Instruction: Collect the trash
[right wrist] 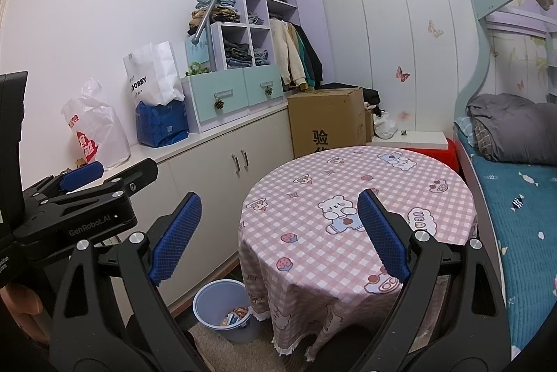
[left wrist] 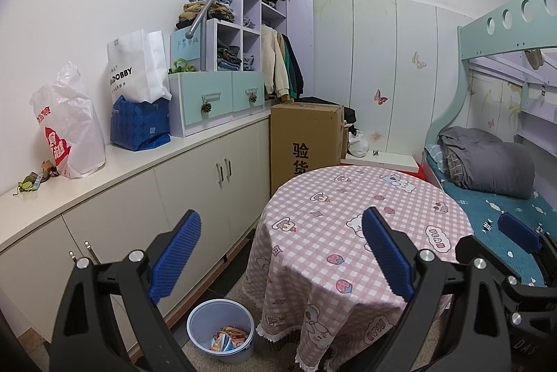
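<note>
A round tabletop (left wrist: 365, 198) under a pink checked cloth with cartoon bears fills the middle of the room, beside a bed (left wrist: 508, 215) with a teal cover. Along the wall runs a long white cabinet (left wrist: 139, 170) carrying bags. On the floor between cabinet and table stands a pale blue bin (left wrist: 221, 330) with colourful wrappers (left wrist: 229, 339) lying inside. The left gripper (left wrist: 282, 253) and right gripper (right wrist: 278, 236) both hover with blue fingers spread wide, holding nothing.

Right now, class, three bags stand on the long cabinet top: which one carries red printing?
The crinkled translucent plastic bag, farthest left, nearest the small scraps. The white paper bag has black lettering; the blue bag beneath it is patterned dark blue.
</note>
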